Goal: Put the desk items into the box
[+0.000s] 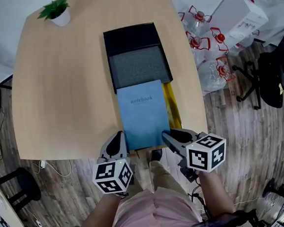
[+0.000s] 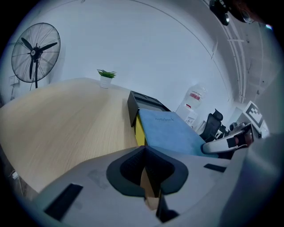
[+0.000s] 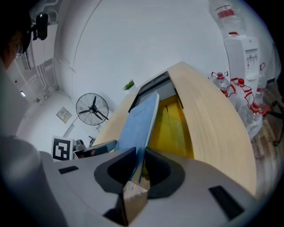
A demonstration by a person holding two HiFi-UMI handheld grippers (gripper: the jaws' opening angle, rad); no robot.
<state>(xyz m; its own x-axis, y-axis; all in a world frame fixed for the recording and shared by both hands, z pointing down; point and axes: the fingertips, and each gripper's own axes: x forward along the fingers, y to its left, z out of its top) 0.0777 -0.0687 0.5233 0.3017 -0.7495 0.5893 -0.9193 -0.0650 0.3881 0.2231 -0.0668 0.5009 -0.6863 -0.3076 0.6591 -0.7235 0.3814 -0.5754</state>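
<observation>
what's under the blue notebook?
A flat yellow item. Only its right side shows past the blue notebook; the rest is covered, so its kind can't be told. The notebook's far end reaches the black box. The right gripper pinches its near edge.

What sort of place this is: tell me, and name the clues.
Likely an office: a wooden desk, a swivel chair and water jugs on the floor nearby, and a fan by the wall.
</observation>
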